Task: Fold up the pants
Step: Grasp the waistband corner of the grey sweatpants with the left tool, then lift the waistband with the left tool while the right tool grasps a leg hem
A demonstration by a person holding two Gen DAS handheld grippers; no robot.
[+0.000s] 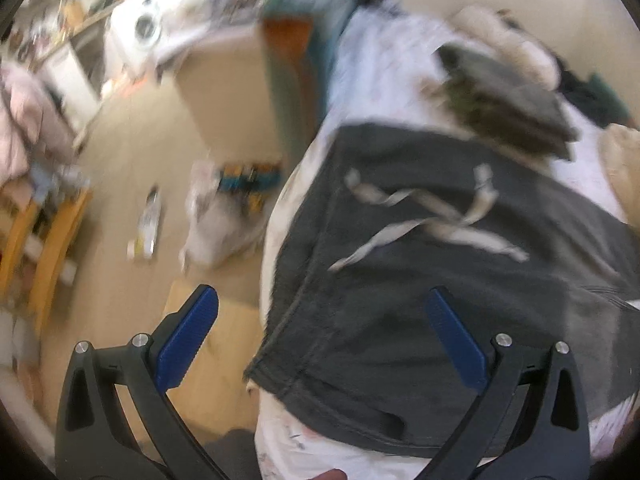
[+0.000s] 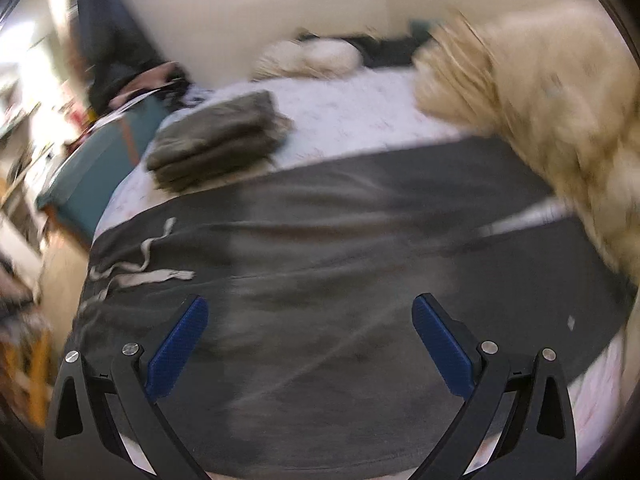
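The left hand-held gripper (image 1: 322,312) is spread wide, its blue pads (image 1: 188,336) holding nothing. It hangs over the waist end of the pants (image 1: 400,320), with one finger out past the bed's edge above the floor (image 1: 132,152) and the other above the dark cloth.

The right hand-held gripper (image 2: 310,320) is also spread wide and empty, both pads (image 2: 178,346) above the middle of the pants (image 2: 340,280).

The pants are dark grey and lie flat across the bed (image 2: 352,120), on its pale printed sheet. The waist is at the bed's left edge, where a pale drawstring (image 1: 424,216) lies loose and tangled on the cloth; the right wrist view shows the same drawstring (image 2: 136,272) at the left end. The legs run off to the right, with a sliver of sheet showing between them near the far end.

Beyond the pants, a folded olive-grey pile (image 2: 216,144) sits on the sheet, just beside the far edge of the pants. To the right, a fluffy cream blanket (image 2: 540,120) is heaped up and overlaps the leg end. A cream pillow (image 2: 312,60) lies near the wall.

Both views are blurred. The floor beside the bed holds scattered clutter, too smeared to make out.
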